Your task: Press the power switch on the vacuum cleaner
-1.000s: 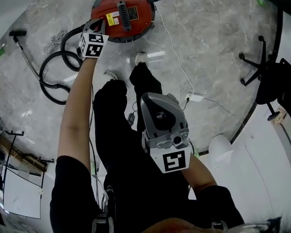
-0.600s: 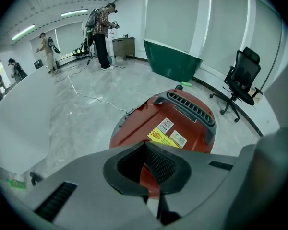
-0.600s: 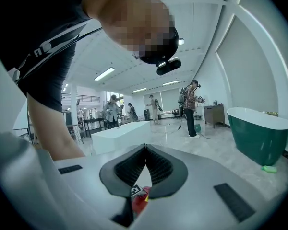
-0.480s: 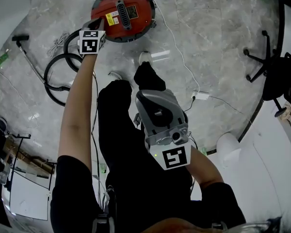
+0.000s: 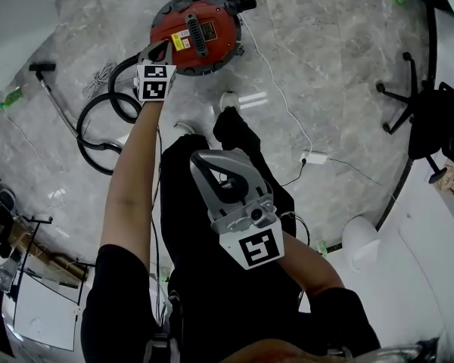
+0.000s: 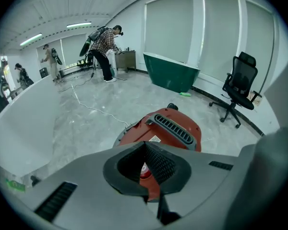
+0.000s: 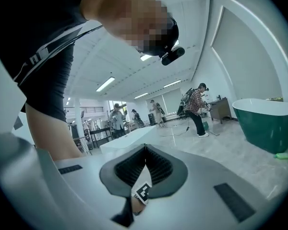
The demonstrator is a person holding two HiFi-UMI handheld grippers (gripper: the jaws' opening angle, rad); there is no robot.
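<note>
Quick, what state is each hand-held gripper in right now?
Left hand-held gripper: closed, holding nothing, tips at the vacuum.
Right hand-held gripper: closed, holding nothing.

The vacuum cleaner (image 5: 199,30) is sitting upright on the grey marble floor (image 5: 340,66). It is a round red canister with a black slatted grille (image 6: 173,130) running across its top and yellow and white labels (image 5: 180,38) beside that. Its black hose (image 5: 110,89) is looping over the floor on one side (in loose coils), and a white cord (image 5: 278,93) is trailing off the other. Its power switch cannot be picked out for certain.
</note>
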